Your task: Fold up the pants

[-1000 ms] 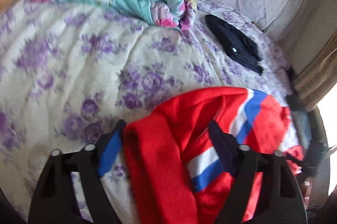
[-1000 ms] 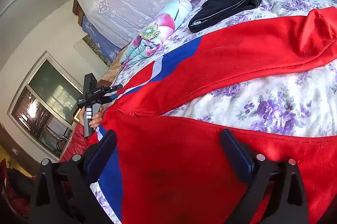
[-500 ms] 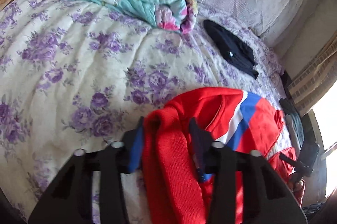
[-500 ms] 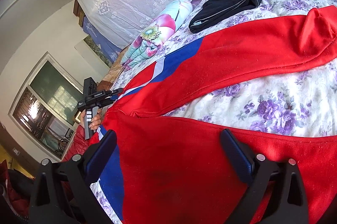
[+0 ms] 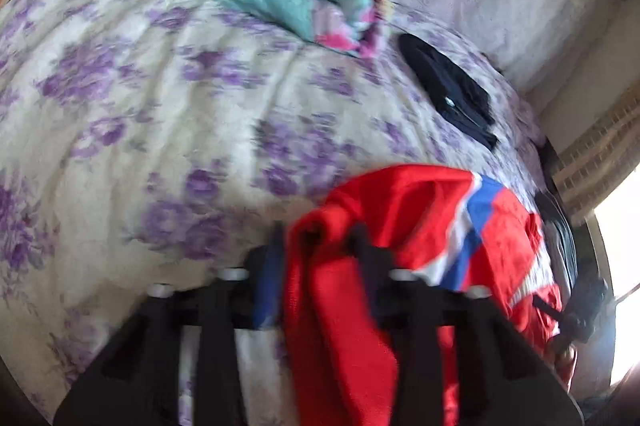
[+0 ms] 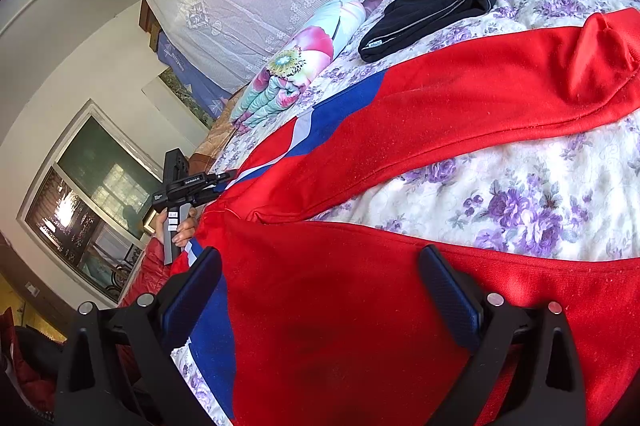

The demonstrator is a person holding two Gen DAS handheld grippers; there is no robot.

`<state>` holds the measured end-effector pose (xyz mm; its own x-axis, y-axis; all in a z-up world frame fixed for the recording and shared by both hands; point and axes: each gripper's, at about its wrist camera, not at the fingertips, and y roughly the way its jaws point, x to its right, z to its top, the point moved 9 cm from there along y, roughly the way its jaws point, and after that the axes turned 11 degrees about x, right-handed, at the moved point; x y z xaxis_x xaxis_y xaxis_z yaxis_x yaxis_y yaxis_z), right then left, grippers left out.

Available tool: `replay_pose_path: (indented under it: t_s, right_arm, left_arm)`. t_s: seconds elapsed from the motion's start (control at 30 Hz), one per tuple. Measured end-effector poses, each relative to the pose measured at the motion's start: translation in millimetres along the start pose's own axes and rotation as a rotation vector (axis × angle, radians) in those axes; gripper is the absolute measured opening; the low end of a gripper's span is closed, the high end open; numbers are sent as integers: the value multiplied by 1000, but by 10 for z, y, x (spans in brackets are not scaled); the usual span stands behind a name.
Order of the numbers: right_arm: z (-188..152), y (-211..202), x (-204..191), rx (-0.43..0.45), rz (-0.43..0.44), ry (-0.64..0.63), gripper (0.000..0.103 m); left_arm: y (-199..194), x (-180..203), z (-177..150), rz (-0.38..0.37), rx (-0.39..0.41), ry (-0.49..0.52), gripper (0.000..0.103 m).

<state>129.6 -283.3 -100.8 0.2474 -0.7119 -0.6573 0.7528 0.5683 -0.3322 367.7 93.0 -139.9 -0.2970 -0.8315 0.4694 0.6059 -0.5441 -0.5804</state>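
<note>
Our left gripper (image 5: 318, 246) has its fingers clamped on a bunched edge of the red pants (image 5: 420, 210), jaws easing apart slightly. Our right gripper (image 6: 320, 290) holds its fingers wide apart over the pants on the bed (image 6: 520, 194).

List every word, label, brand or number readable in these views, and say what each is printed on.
No text can be read for certain.
White lettering on the left claw's black body: too small to read.
Small tag on the black folded garment: too small to read.
Left wrist view: blurred, no text visible.
</note>
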Motion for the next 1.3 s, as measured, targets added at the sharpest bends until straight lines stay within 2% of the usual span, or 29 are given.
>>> replay_pose_path:
  t_s: [0.1,0.17,0.3,0.33,0.47,0.57,0.63,0.7,0.73,0.83,1.0,1.1,1.17,1.3]
  right_arm:
    - [-4,5,2,-4,-4,-2,100]
    - [-22,38,-8,-28,-28,-18,100]
    - [-24,133,-90,-157,-102,-131,99]
    - [44,125,-129,-160,-116,-157,97]
    - [707,40,-480,-44,-118,-391,97]
    - [1021,265,-419,-86,-156,-519,95]
    - [1133,499,-277,-136,-192,-595,84]
    - [1184,780,-144,-202,-235,-714,76]
    - [1183,924,-101,-237,-242,-792,71]
    - [1114,1187,21,-313,-231,-917,62]
    - [1126,1526,252,-401,-188,-956,60]
    - [1165,1650,384,-429,-164,-922,59]
    - [1146,1718,454,-454,-144,-891,51]
    - [1105,1752,450,-446,-98,-824,12]
  left_arm:
    - [-76,76,23,7,40,40,17]
    - [-156,103,66,-3,69,41,16]
    - [-315,140,156,-37,123,19,16]
    - [-339,153,168,-38,132,23,16]
    - [-303,143,174,-19,123,26,16]
    - [-260,92,159,-15,105,1,16]
    - [-233,71,148,-12,95,-5,16]
    - [-199,52,128,-4,84,-5,16]
    - [-175,37,118,0,76,-7,16]
    - [-122,1,98,1,59,-20,16]
    - [-65,-28,92,-1,46,-28,17]
    - [-54,-31,93,-2,45,-29,17]
    - [-38,-40,97,-6,42,-35,18]
    - [-15,-48,105,-6,39,-34,18]
